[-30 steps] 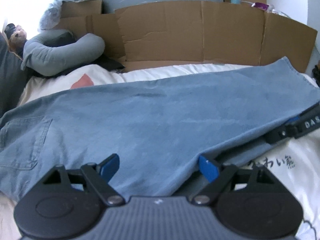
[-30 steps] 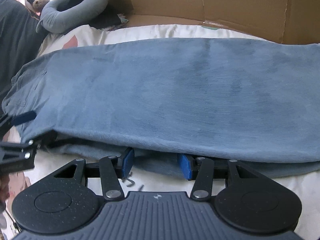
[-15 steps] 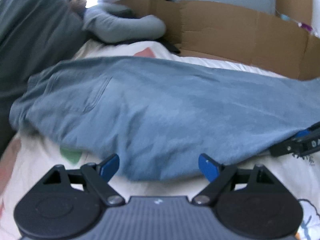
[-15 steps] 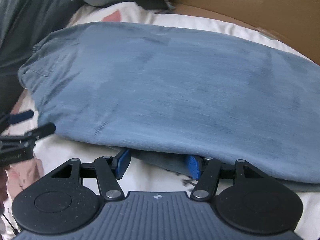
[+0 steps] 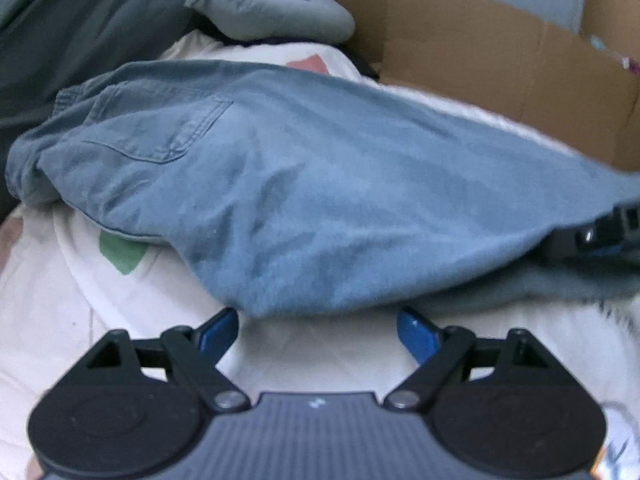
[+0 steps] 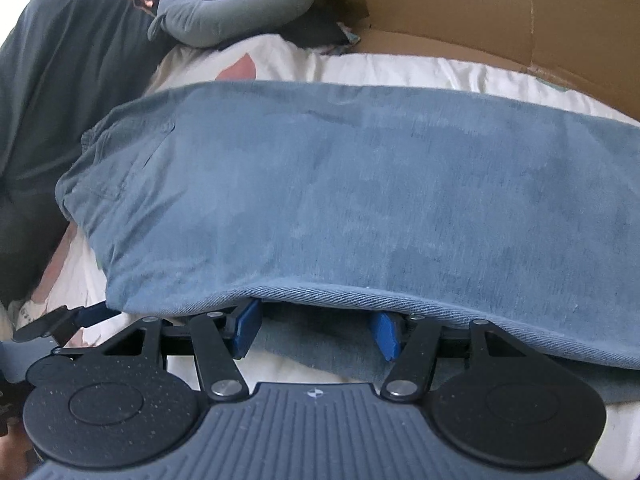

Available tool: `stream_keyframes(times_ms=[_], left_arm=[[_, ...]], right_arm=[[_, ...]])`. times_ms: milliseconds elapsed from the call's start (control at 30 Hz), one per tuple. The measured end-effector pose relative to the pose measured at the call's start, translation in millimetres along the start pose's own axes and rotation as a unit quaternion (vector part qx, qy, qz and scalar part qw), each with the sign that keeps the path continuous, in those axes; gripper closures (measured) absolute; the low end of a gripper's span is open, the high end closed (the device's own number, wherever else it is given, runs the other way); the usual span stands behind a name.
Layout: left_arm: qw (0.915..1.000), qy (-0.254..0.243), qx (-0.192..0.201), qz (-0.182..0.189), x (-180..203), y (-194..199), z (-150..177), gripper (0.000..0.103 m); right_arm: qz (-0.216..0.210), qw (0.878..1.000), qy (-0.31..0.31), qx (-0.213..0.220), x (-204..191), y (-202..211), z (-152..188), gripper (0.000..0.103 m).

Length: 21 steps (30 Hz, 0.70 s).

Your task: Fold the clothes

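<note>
White bedding under folded blue jeans, left claw and right claw both agape, empty

— What lies behind? 
— A white printed bedsheet, brown cardboard standing along the back, a grey neck pillow.
— Any window? 
— Possibly; bright glare at the top left.

Your left gripper points downward with its blue-padded jaws spread wide; nothing sits between the pads. Your right gripper also tilts downward, its jaws partly apart and the fingertips hidden from above. From the right wrist view, your left gripper's dark fingers appear at the lower left edge, close beside the right one.
</note>
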<state>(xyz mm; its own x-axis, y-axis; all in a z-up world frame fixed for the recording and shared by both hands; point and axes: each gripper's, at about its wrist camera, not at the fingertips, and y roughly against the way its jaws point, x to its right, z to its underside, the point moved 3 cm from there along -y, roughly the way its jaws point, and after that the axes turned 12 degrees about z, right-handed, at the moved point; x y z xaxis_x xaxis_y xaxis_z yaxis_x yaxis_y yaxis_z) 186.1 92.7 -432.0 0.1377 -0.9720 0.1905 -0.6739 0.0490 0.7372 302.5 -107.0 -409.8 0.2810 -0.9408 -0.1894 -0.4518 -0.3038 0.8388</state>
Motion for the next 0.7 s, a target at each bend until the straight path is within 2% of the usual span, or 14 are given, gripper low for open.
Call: stream_keyframes(times_ms=[167,400,567,700], left_arm=[[0.998,0.057,0.025,0.001,-20,2,-8,0.015],[0.9947,0.066,0.079,-0.008,-37,25,-26,0.015],[0.992,0.092,0.085,-0.015,-42,24,-27,0.017],[0.9912,0.114,0.066,0.0,-45,14,-17,0.019]], right_arm=[[0.001,1.0,0.001,0.007,-3,0,-3,0.042],[-0.005,1.0,0.015,0.004,-5,-2,3,0.041],[0.001,0.999,0.038,-0.003,-9,-6,13,0.041],[0.007,0.999,0.049,-0.01,-10,-12,18,0.041]])
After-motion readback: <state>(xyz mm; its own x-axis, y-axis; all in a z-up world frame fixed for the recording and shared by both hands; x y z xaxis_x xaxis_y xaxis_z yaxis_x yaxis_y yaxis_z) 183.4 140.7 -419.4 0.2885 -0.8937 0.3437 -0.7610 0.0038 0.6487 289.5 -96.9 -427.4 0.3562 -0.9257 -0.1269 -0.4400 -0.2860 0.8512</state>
